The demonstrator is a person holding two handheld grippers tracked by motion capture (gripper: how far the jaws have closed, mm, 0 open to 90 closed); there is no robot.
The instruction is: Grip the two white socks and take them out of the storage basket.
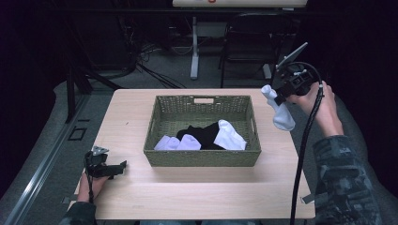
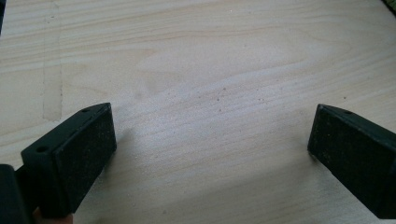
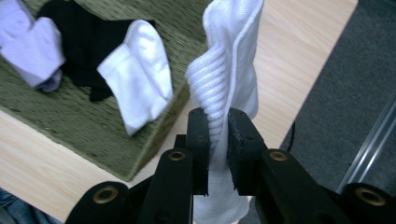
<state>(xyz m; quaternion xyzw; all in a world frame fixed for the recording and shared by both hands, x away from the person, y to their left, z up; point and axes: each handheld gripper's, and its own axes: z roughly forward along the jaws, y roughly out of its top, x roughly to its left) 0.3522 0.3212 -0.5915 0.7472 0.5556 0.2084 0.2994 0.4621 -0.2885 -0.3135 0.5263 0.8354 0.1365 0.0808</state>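
Observation:
My right gripper point(image 1: 280, 97) is held up over the table's right edge, shut on a white sock point(image 1: 280, 113) that dangles from it. In the right gripper view the ribbed white sock point(image 3: 233, 65) is pinched between the two black pads, with my right gripper point(image 3: 218, 135) clamped around it. A green woven basket point(image 1: 202, 158) sits mid-table with a black sock point(image 1: 202, 134) and several white socks point(image 1: 230, 136) inside. My left gripper point(image 1: 123, 167) rests at the table's front left, open, with bare wood between its jaws in the left gripper view point(image 2: 210, 140).
The light wooden table point(image 1: 197, 197) has free room in front of the basket and on both sides. Grey floor lies to the right of the table. A chair and a table leg stand behind in the dark.

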